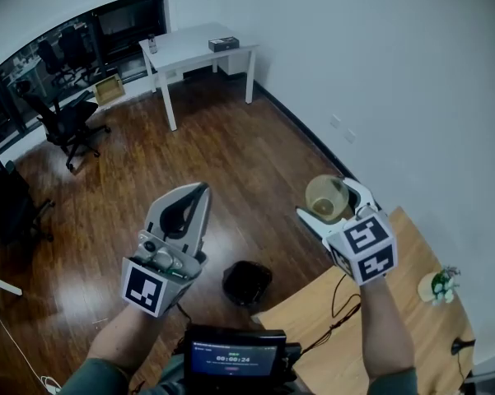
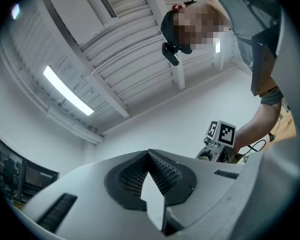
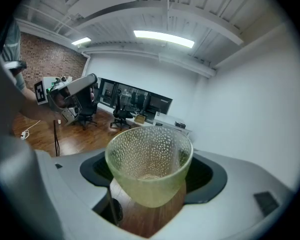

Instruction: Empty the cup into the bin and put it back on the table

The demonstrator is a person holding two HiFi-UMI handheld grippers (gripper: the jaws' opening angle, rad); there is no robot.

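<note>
A yellow-green dimpled glass cup (image 1: 325, 194) (image 3: 149, 166) sits upright between the jaws of my right gripper (image 1: 329, 201) (image 3: 150, 184), which is shut on it above the floor just beyond the wooden table's (image 1: 395, 327) far edge. The cup looks empty apart from a faint ring at its bottom. A black bin (image 1: 247, 282) stands on the floor below, between the two grippers and beside the table corner. My left gripper (image 1: 201, 189) (image 2: 149, 155) is raised at the left, tilted upward, its jaws shut with nothing between them.
On the wooden table lie black cables (image 1: 342, 301) and a small potted plant (image 1: 439, 285). A screen device (image 1: 235, 356) hangs at my chest. A white desk (image 1: 193, 48) and office chairs (image 1: 66, 122) stand far off across the wood floor. A white wall runs along the right.
</note>
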